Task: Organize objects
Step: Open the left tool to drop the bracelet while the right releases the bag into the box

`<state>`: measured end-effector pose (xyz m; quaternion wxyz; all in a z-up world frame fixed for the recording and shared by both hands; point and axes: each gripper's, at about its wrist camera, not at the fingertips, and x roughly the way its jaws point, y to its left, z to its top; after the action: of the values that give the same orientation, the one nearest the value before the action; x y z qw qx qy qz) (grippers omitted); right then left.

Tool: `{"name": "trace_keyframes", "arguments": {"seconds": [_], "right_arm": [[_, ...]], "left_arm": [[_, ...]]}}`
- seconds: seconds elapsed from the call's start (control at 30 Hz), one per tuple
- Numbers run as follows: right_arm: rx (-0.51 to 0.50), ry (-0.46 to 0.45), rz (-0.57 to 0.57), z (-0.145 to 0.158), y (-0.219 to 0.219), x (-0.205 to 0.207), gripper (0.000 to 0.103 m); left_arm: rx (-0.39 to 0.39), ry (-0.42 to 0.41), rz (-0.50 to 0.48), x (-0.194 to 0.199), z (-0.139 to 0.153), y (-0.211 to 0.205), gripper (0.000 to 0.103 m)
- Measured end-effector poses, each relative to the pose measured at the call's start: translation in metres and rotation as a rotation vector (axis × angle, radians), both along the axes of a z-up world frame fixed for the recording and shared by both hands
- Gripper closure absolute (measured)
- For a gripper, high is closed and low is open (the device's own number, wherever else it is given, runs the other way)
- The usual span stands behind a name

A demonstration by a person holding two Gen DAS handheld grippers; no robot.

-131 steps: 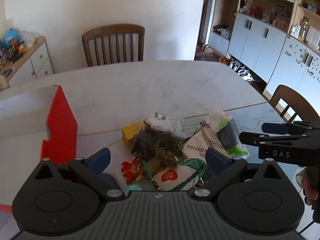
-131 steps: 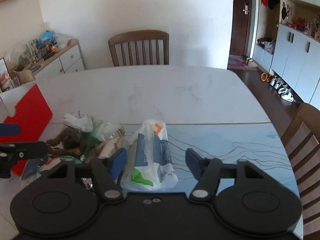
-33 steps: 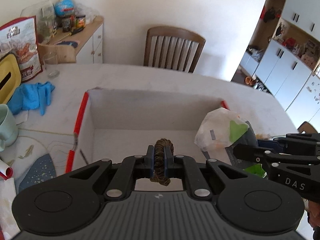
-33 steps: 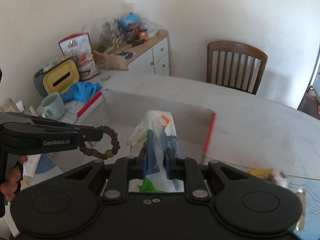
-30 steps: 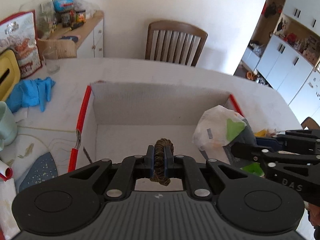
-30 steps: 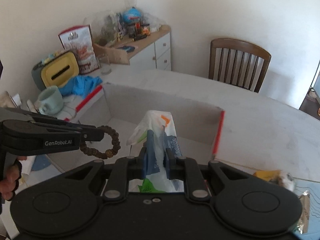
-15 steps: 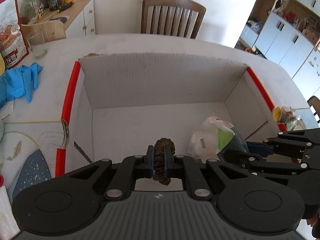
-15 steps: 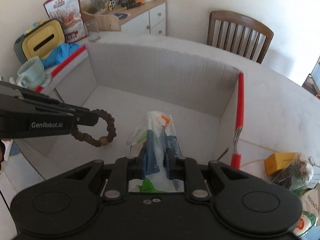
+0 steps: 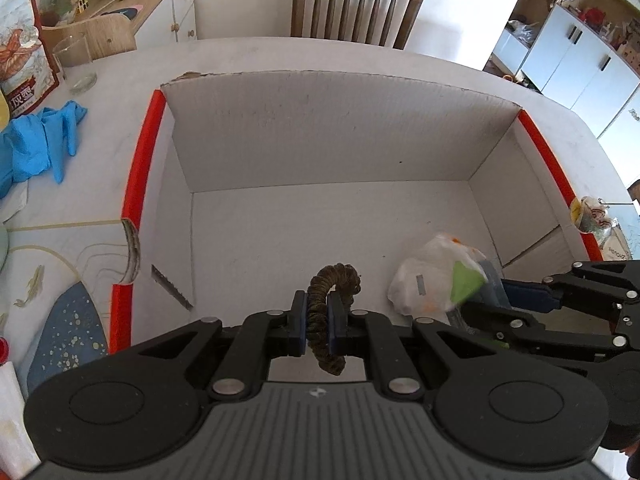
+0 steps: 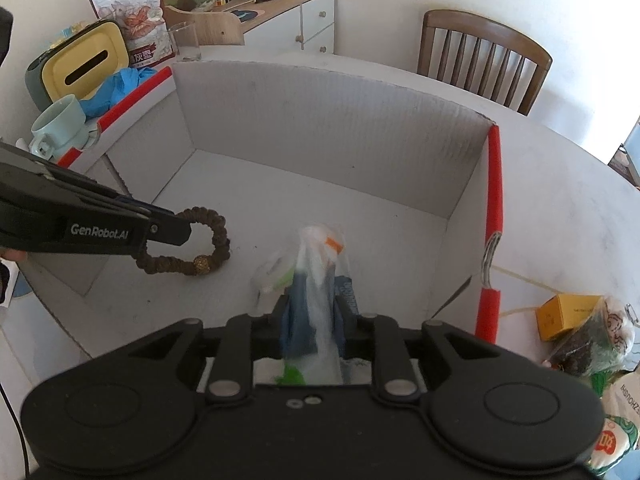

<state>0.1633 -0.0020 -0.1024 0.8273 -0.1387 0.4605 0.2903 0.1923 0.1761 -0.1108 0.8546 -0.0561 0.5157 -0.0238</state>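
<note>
1. Bracelet point(image 9: 329, 308) and plastic packet point(image 10: 316, 292) are the two things we carry, and both hang inside the white cardboard box point(image 9: 320, 128) with red-edged walls, low over its floor; we cannot tell whether either touches the floor.

2. Our left gripper point(image 9: 318, 318) is clenched on the bracelet, gripping it edge-on so the loop dangles free below the tips. In the right wrist view the loop point(image 10: 188, 244) hangs to the left, well apart from the packet, which suggests we keep the two from tangling when they drop.

3. Our right gripper point(image 10: 314, 320) has the packet between its fingers; its jaws have just been opening, yet the pads seem to touch the packet's sides, so we judge the release begun but not finished.

4. Both grippers tilt steeply down into the box, the sensible way to set things on the floor rather than toss them.

5. Dark brown beads make up the bracelet, with one golden bead on the lower run. The packet is crinkled clear-white plastic with blue, green and orange print, soft and likely to slump.

6. More clutter point(image 10: 580, 332) waits on the table right of the box, including a small yellow carton point(image 10: 560, 316).
</note>
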Motion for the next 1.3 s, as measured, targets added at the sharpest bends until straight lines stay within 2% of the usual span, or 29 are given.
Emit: {"name": "trace_keyframes", "arguments": {"seconds": [0.5, 0.7, 1.03, 1.3], "right_arm": [[0.069, -0.035, -0.009, 0.021, -0.014, -0.009, 0.064], [0.1, -0.058, -0.013, 0.032, -0.026, -0.016, 0.057], [0.198, -0.102, -0.031, 0.066, -0.062, -0.036, 0.047], [0.267, -0.137, -0.046, 0.089, -0.095, -0.055, 0.04]], "left_arm": [[0.048, -0.018, 0.011, -0.008, 0.012, -0.005, 0.09], [0.05, -0.029, 0.011, -0.013, 0.015, -0.008, 0.083], [0.073, -0.135, 0.002, -0.043, 0.046, -0.024, 0.082], [0.046, -0.227, -0.003, -0.069, 0.075, -0.046, 0.081]]}}
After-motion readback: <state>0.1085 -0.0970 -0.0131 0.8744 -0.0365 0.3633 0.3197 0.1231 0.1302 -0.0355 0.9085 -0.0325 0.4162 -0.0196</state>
